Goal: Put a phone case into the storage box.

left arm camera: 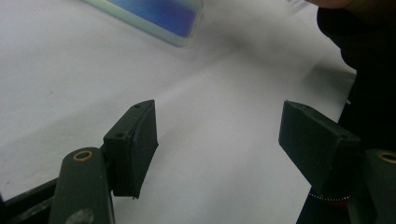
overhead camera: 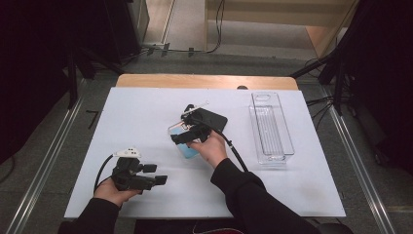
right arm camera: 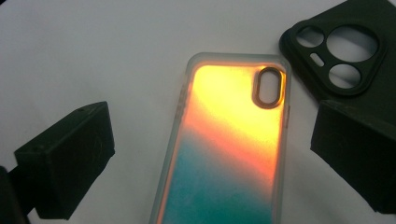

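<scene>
An iridescent phone case [overhead camera: 188,152] with a clear rim lies flat on the white table [overhead camera: 141,107]; it glows orange to teal in the right gripper view [right arm camera: 229,154]. My right gripper [overhead camera: 181,129] hovers over it, open, its jaws [right arm camera: 212,135] standing either side of the case without touching it. A black phone case [overhead camera: 214,118] with round camera holes [right arm camera: 345,46] lies just beyond. My left gripper [overhead camera: 157,174] rests near the front left of the table, open [left arm camera: 219,126] with nothing between its jaws. A corner of the iridescent case [left arm camera: 159,16] lies ahead of it.
A long clear plastic bin [overhead camera: 271,127] stands to the right of the cases. The person's dark sleeve [left arm camera: 369,70] is close by the left gripper's right jaw. White sheet lies bare at the left and far side. The table's wooden far edge [overhead camera: 204,81] borders a grey floor.
</scene>
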A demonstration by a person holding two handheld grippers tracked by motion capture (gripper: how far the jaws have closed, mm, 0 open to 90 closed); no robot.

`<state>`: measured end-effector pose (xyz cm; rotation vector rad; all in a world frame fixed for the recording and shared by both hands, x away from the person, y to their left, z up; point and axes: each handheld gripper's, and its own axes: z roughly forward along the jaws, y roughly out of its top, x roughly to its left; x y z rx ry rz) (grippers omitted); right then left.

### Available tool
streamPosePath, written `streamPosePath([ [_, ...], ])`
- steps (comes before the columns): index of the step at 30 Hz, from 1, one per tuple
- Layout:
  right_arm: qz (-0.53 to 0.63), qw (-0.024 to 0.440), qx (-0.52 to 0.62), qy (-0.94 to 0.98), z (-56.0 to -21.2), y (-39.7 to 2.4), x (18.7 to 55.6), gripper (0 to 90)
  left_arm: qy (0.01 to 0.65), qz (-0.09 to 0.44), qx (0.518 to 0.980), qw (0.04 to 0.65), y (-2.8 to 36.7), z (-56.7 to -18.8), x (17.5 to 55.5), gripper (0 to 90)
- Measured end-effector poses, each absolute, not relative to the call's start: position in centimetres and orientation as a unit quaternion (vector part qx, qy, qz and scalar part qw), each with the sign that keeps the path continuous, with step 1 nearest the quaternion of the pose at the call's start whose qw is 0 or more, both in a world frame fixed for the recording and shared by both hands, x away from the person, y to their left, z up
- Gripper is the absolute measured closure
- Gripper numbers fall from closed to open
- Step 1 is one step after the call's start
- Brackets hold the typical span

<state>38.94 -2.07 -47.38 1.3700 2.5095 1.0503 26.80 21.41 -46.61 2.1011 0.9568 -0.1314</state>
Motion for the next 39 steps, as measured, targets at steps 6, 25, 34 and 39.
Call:
streamPosePath([
  [6,0.333,0.044,0.445,0.830,-48.0,-1.8,39.0,0.0,0.379,-0.052,0.832,0.403,21.4,-46.6,26.8,28.0],
  [25,0.285,0.071,0.435,0.851,-49.9,-1.3,38.6,5.3,0.378,-0.053,0.832,0.402,21.3,-46.7,26.8,28.0],
  [34,0.265,0.114,0.419,0.861,-50.2,-0.6,37.9,11.0,0.380,-0.053,0.832,0.401,21.3,-46.7,26.9,28.0],
  [39,0.267,0.116,0.417,0.861,-50.2,-0.6,37.9,12.8,0.382,-0.053,0.832,0.400,21.3,-46.7,26.9,28.0],
])
